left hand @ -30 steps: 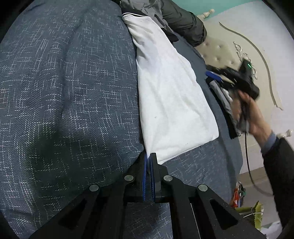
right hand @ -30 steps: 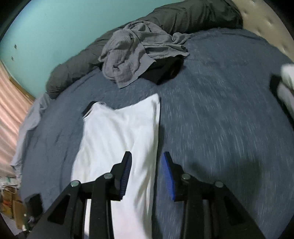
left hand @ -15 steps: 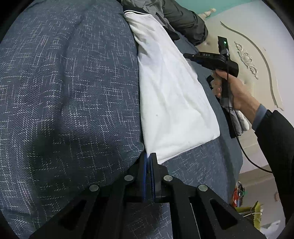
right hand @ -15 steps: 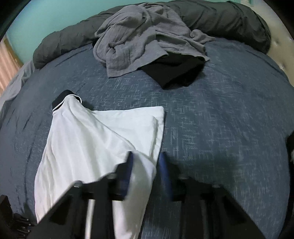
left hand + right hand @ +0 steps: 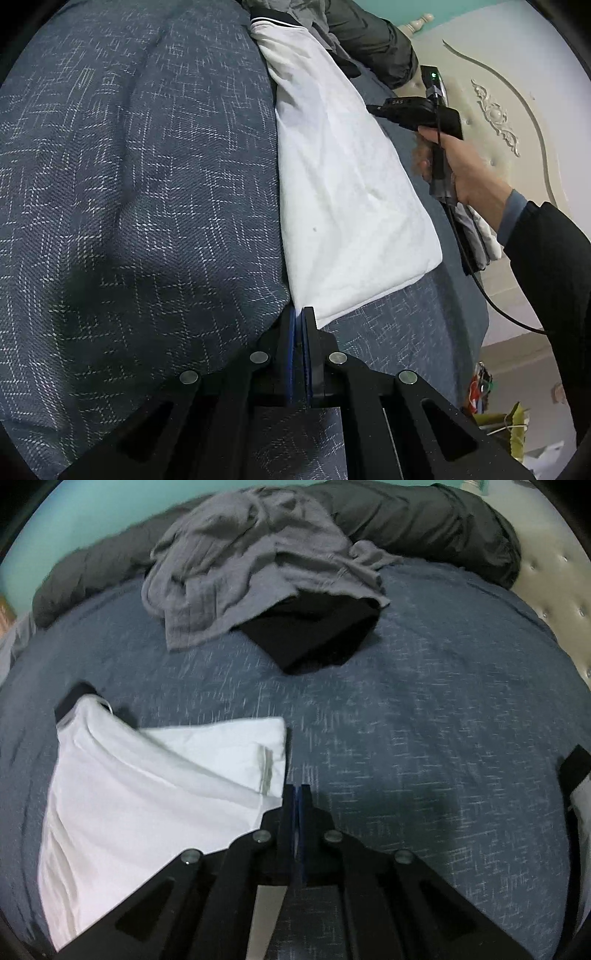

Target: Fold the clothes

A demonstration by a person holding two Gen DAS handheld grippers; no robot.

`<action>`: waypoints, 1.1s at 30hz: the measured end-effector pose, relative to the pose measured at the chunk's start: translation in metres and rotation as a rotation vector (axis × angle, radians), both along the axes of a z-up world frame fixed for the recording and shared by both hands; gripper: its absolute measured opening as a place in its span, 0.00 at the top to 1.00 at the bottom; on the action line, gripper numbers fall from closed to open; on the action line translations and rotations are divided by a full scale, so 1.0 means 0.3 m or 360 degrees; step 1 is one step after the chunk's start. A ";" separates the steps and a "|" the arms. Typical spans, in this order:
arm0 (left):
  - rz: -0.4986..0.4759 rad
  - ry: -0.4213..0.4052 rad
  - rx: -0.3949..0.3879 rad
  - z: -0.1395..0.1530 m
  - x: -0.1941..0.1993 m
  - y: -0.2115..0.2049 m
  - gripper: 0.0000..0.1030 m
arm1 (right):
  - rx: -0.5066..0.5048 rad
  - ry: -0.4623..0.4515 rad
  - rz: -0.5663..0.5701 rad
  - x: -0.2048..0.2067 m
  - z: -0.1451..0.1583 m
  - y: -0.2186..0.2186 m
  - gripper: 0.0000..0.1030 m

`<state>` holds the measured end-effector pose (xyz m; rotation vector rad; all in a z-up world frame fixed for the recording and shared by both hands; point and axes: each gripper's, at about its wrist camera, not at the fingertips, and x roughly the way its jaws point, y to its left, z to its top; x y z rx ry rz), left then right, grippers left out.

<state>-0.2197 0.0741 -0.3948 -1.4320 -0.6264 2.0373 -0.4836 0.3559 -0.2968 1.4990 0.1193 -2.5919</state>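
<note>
Item one, left claw (image 5: 298,314): I see its jaws pressed together at the near corner of the white shirt (image 5: 343,184); the cloth's edge meets the tips, so I take it as pinched there. From the tips the shirt runs up and away to the right, its dark collar (image 5: 275,20) at the far end.

Item two, bedspread (image 5: 129,184): blue-grey, spreading left of the claw and under the shirt.

Item three, right claw (image 5: 296,794): its jaws have just been closing and are now clamped tight at the right edge of the shirt (image 5: 147,794); I cannot tell whether cloth sits between them. The shirt lies mostly to the left of the tips.

Item four, grey garment (image 5: 251,565) over a black garment (image 5: 314,631): well beyond the tips.

Item five, hand (image 5: 465,170): holding the right claw's handle, right of the shirt.
</note>
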 end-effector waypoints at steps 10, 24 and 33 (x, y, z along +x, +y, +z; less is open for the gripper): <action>0.0008 -0.0004 0.0003 -0.002 0.003 -0.002 0.96 | -0.0174 0.0159 0.0186 0.020 0.124 -0.082 0.74; 0.0008 -0.0026 0.0041 -0.015 -0.012 -0.007 0.96 | -0.0100 -0.0020 0.0498 -0.042 0.016 -0.324 0.71; 0.0007 -0.0030 0.0045 -0.016 -0.006 0.004 0.96 | -0.0048 0.0120 0.0280 -0.084 0.050 -0.282 0.99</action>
